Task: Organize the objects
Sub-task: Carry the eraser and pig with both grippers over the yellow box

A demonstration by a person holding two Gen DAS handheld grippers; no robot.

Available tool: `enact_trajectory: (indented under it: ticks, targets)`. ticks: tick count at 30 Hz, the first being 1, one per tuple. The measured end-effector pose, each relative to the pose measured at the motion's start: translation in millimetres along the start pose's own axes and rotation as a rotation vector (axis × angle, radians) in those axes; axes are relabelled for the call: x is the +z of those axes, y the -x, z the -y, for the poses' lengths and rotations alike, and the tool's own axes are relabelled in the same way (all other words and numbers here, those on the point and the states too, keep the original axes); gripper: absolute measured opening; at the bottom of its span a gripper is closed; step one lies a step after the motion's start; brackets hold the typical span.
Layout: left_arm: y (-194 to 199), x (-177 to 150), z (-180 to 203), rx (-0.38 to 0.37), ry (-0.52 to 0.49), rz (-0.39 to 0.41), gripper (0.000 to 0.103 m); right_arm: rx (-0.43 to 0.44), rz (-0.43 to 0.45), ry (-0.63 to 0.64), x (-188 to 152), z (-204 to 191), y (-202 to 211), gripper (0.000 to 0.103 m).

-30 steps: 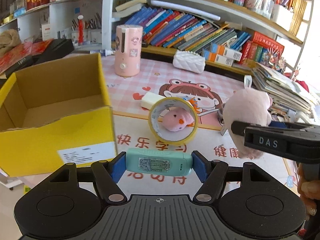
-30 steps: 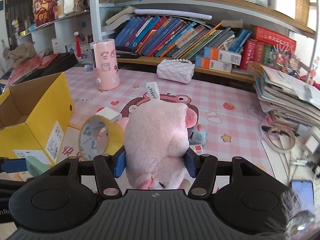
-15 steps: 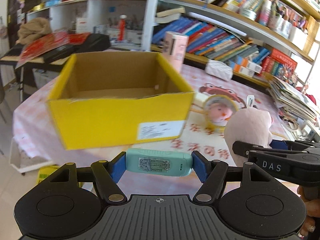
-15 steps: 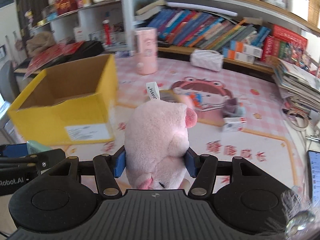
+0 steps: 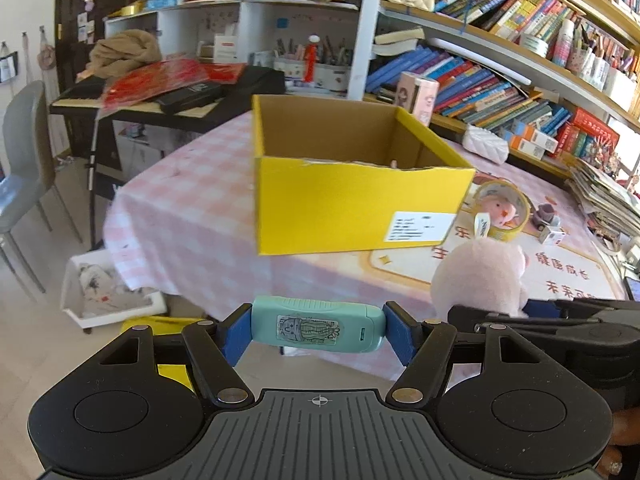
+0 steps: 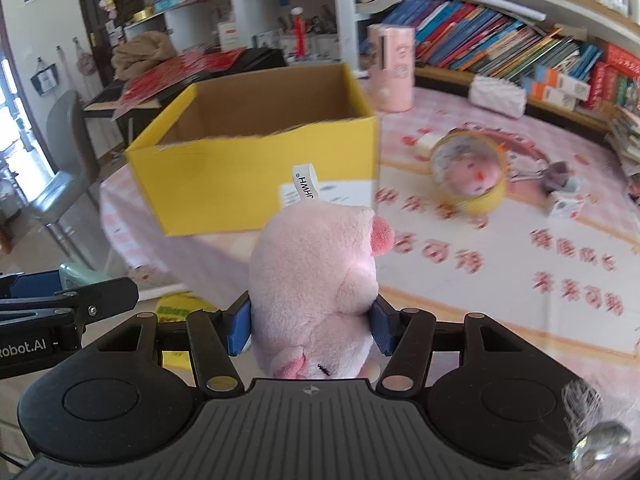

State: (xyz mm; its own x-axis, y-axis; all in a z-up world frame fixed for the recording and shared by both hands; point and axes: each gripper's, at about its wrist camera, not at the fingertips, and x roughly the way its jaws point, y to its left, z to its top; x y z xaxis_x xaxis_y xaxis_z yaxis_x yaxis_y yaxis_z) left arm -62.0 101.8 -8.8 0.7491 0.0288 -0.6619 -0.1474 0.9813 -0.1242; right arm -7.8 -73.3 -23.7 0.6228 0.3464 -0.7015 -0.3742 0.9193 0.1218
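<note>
Pink plush pig (image 6: 316,276), soft, light and squashy, sits clamped at its midsection in the right gripper (image 6: 310,330), short of the yellow box (image 6: 256,156); left gripper (image 5: 316,334) pinches a rigid teal device (image 5: 316,324) endwise.

I count one yellow cardboard box (image 5: 360,204), one roll of tape (image 5: 502,210), two pink plush toys, one large (image 6: 316,280) and one small (image 5: 498,210), one teal device (image 5: 316,326) and one pink canister (image 6: 394,66).
</note>
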Motion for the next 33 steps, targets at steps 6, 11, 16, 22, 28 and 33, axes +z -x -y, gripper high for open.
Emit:
enact_trajectory:
  ticks: [6,11,16,22,28,33]
  targets:
    - [9.3,-2.0,-13.1,0.002,0.004,0.018,0.069,0.030,-0.014,0.020,-6.0,-22.0,1.5,0.056]
    - [11.2,-0.6,-14.9,-0.017,-0.006,0.032,0.069,0.022,-0.010,0.018,-5.1,-25.1,4.3,0.056]
    - [9.7,1.5,-13.2,-0.037,-0.016,0.038,0.069,0.004,-0.007,0.008,-4.3,-21.9,5.9,0.056]
    - [10.8,3.2,-15.0,-0.043,-0.012,0.051,0.069,-0.003,0.000,0.011,-1.1,-22.7,5.9,0.056]
    - [10.4,5.2,-17.0,-0.051,-0.018,0.054,0.069,-0.004,0.001,0.016,0.1,-25.3,4.3,0.056]
    - [9.6,7.9,-16.2,-0.061,-0.030,0.061,0.069,-0.012,0.006,0.013,0.9,-26.0,4.6,0.056]
